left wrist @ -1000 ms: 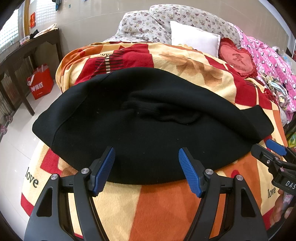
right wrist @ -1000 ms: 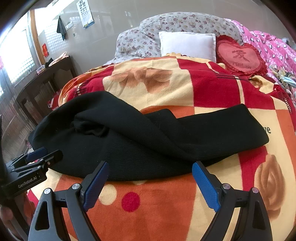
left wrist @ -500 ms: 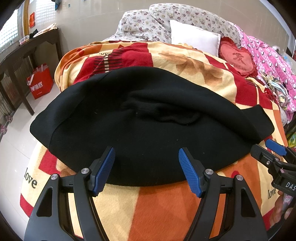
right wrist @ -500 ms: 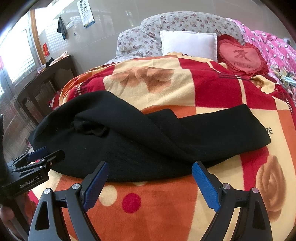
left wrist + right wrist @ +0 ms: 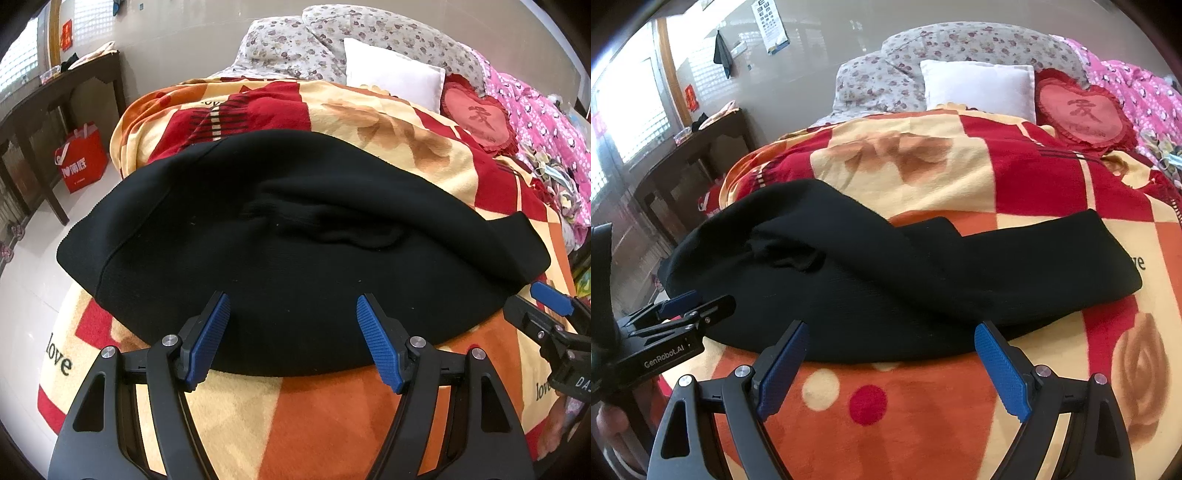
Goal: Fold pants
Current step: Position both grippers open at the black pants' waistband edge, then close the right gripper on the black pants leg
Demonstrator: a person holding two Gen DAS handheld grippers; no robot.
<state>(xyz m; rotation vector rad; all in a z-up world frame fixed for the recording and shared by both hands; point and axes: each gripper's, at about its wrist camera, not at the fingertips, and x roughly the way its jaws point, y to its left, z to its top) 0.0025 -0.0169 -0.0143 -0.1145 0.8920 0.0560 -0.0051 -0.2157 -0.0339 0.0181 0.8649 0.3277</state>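
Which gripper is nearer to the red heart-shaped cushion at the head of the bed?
Probably the right gripper. The heart cushion lies far ahead on its right side. The left gripper stands further left, beyond the black pants.

Bed blanket [image 5: 332, 424] carries black pants [image 5: 295, 258], pillows [image 5: 391, 79].

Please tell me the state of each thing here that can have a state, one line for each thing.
Black pants: lying on the blanket, partly folded, rumpled in the middle, not held.
Left tongs: open, empty, over the near edge of the pants.
Right tongs: open, empty, at the near edge of the pants.
Blanket: spread over the bed.
White pillow: propped upright at the head of the bed.
Red bag: standing on the floor.
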